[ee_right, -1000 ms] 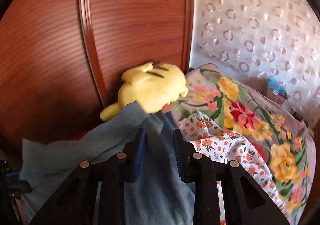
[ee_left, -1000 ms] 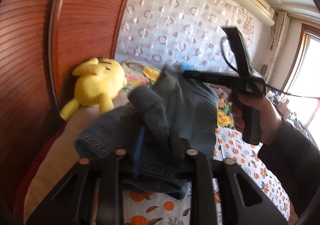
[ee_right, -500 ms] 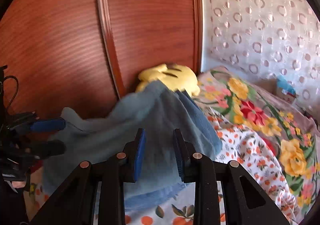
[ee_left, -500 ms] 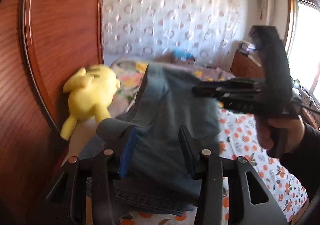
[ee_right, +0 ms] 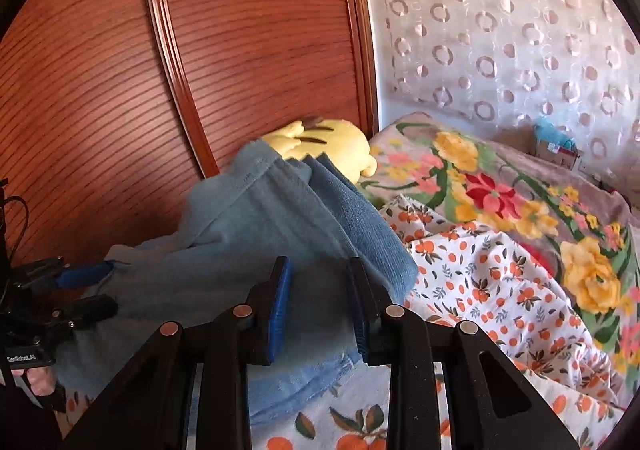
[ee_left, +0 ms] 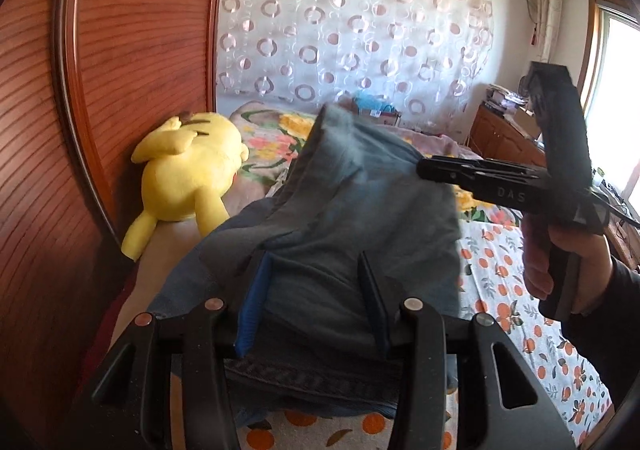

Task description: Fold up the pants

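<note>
The blue denim pants [ee_left: 360,209] lie in a loose heap on the orange-print bedsheet [ee_left: 500,270], one edge lifted. My left gripper [ee_left: 314,262] stands open; denim lies between its blue pads without being pinched, and it shows the same way at the left edge of the right wrist view [ee_right: 112,286]. My right gripper [ee_right: 318,262] is shut on a fold of the pants [ee_right: 260,230]. In the left wrist view its tips [ee_left: 420,169] hold the raised edge of the cloth, with a hand [ee_left: 560,258] on its handle.
A yellow plush toy [ee_left: 188,173] lies against the wooden headboard [ee_left: 132,49] just behind the pants. A floral blanket [ee_right: 500,189] is bunched to the right. A wooden cabinet [ee_left: 504,137] and a window stand at the far right.
My left gripper's jaws have widened and let go of the bunched denim. The pants have spread out and sunk toward the bed. My right gripper has come down with the edge it holds.
</note>
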`<state>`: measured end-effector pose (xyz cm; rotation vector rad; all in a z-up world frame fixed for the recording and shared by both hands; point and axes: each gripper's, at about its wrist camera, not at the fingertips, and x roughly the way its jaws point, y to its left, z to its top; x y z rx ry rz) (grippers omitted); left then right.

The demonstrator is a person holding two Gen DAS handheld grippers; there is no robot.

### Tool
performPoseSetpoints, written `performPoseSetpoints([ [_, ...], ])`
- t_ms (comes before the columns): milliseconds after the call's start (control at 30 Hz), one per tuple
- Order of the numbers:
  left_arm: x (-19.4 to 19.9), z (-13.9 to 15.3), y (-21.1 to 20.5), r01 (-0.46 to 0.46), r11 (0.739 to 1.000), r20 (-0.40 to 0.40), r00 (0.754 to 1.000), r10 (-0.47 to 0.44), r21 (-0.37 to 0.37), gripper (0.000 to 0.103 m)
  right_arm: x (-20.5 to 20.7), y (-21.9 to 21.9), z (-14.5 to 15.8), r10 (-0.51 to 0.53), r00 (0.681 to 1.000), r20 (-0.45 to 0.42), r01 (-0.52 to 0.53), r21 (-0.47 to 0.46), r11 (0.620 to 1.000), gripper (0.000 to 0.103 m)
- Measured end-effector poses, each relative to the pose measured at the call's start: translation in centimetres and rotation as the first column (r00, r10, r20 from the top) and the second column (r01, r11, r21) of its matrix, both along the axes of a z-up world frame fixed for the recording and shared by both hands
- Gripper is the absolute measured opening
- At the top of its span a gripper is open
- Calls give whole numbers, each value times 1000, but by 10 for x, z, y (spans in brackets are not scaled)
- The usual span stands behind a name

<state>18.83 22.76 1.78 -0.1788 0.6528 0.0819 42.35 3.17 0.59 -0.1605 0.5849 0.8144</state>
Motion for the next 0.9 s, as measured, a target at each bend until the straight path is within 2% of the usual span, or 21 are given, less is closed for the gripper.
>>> performPoseSetpoints([
  [100,-10,8,-10,11,1000,28,1000,-11,14,54,-28,-13,4,-6,1000,22,6,9,1000,29],
  [133,-13,10,-15,16,1000,33,999,-17,19,66,-37,-18,5,-14,1000,22,14,11,1000,29],
  [200,-19,14,-25,19,999,53,998,-21,35,84,-56,-31,4,-32,999,26,32,20,999,29],
  [367,-28,16,-50,31,997,64,997,-35,65,85,-104,-73,5,-106,994,36,104,53,993,29],
  [667,-42,21,-113,97,992,83,991,-104,81,86,-191,-143,-4,-210,975,71,207,39,978,29],
  [767,-48,22,-132,131,989,100,985,-138,72,90,-219,-163,-6,-249,967,58,245,66,967,33],
  [900,-55,25,-159,159,983,114,979,-169,96,102,-243,-180,-6,-306,950,56,302,74,950,40],
])
